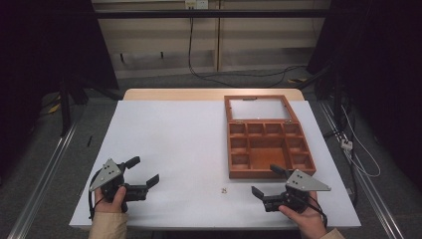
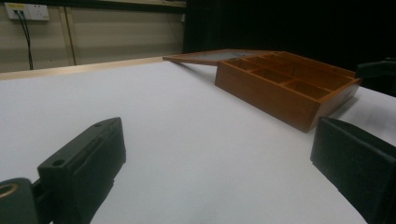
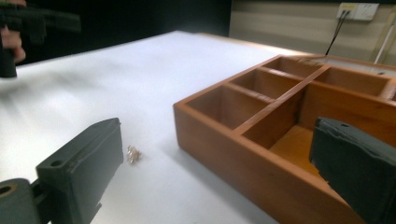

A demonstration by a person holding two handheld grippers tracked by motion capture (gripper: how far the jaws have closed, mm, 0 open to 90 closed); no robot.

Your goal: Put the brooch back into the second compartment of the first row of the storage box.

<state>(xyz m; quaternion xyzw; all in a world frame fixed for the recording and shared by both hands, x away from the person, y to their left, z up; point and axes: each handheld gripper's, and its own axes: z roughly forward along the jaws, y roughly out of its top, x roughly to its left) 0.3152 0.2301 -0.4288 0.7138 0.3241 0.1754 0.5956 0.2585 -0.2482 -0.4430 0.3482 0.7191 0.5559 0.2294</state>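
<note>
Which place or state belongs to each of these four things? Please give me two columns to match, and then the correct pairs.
1. wooden box
2. small shiny item
3. left gripper
4. wall socket

A. on the wall behind the table
B. lid open, laid flat behind it
C. on the white table, before the box
D. fingers open, holding nothing

Pairs: 1-B, 2-C, 3-D, 4-A

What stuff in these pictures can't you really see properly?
- The small object on the white table: too tiny in the high view and blurred in the right gripper view to say what it is.
- The wooden box: its right side is cut off by the edge of the right gripper view, and partly covered by a black jaw.
- The box's open lid: in the left gripper view it lies too flat to see its panel.
</note>
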